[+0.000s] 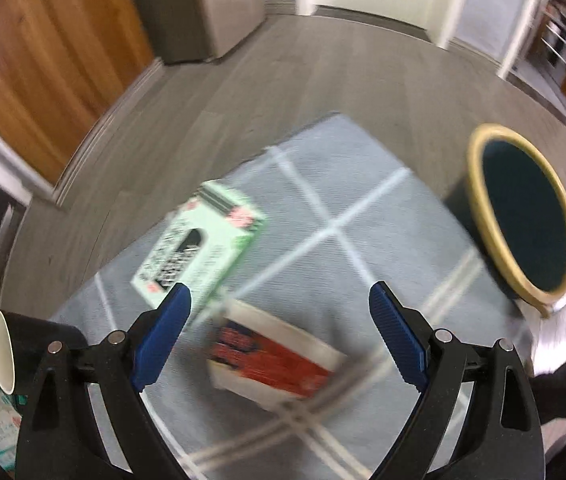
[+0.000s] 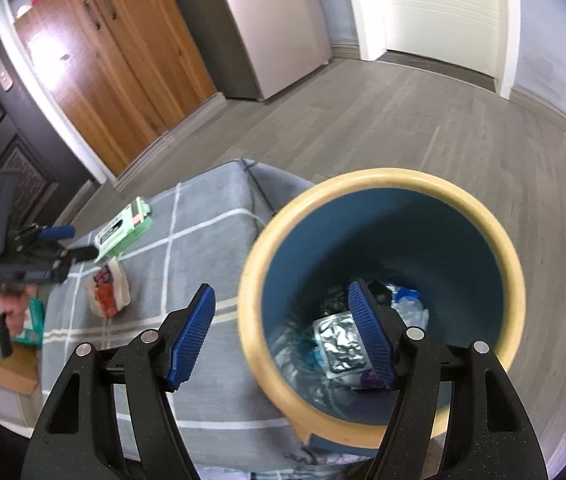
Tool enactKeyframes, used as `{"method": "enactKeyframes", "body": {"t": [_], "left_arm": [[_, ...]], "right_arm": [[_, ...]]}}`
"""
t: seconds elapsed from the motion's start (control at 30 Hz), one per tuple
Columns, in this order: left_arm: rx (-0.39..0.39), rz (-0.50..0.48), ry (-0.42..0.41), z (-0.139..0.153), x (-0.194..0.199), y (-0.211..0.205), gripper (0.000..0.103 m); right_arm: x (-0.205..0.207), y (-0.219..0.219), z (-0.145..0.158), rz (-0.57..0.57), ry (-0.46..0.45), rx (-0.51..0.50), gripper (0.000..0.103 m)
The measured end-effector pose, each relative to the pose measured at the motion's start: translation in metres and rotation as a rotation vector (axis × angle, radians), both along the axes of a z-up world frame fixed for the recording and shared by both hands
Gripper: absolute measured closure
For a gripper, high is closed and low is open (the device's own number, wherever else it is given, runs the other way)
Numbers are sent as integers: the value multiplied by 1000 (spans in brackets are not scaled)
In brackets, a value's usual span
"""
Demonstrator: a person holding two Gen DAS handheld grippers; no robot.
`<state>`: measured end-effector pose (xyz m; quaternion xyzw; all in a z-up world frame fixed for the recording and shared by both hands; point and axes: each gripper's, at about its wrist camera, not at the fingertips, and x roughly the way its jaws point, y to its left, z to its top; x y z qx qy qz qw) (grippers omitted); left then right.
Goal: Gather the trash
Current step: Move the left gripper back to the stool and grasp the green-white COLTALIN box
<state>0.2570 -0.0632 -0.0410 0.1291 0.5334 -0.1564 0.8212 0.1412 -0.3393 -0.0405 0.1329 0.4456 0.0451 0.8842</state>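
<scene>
Left hand-held gripper [image 1: 279, 300] pitched steeply down, released, empty, red packet [image 1: 271, 360] directly below. Right hand-held gripper [image 2: 281, 296] angled down, released, one finger inside bin [image 2: 383, 184].

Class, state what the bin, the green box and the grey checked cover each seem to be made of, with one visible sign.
Bin: probably plastic, smooth blue wall and rounded cream rim.
Green box: likely printed cardboard, flat faces and sharp edges.
Grey checked cover: woven fabric, folding softly at the corner.
</scene>
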Motion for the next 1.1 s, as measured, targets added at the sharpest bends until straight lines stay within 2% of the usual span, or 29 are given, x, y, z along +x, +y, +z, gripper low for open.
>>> {"method": "enactKeyframes", "body": {"t": [0.1, 0.27, 0.37, 0.47, 0.6, 0.67, 0.77, 0.9, 1.1], "left_arm": [[8, 28, 22, -13, 21, 25, 14], [29, 11, 62, -41, 48, 49, 14], [57, -27, 70, -53, 58, 51, 14], [82, -88, 62, -60, 66, 50, 14], [42, -142, 89, -69, 75, 48, 13], [64, -165, 97, -77, 78, 42, 13], [86, -174, 111, -86, 82, 37, 11], [42, -125, 126, -88, 90, 44, 10], [31, -90, 136, -84, 91, 54, 24]], "right_arm": [[6, 13, 0, 22, 3, 0, 33], [19, 41, -4, 76, 18, 1, 33], [27, 57, -8, 108, 27, 2, 24], [35, 70, -12, 136, 36, 8, 24], [39, 84, -17, 164, 51, 14, 23], [40, 89, -20, 176, 60, 11, 23], [41, 94, -25, 186, 74, 5, 23], [42, 97, -29, 188, 84, 6, 23], [40, 108, -32, 223, 93, 6, 23]]}}
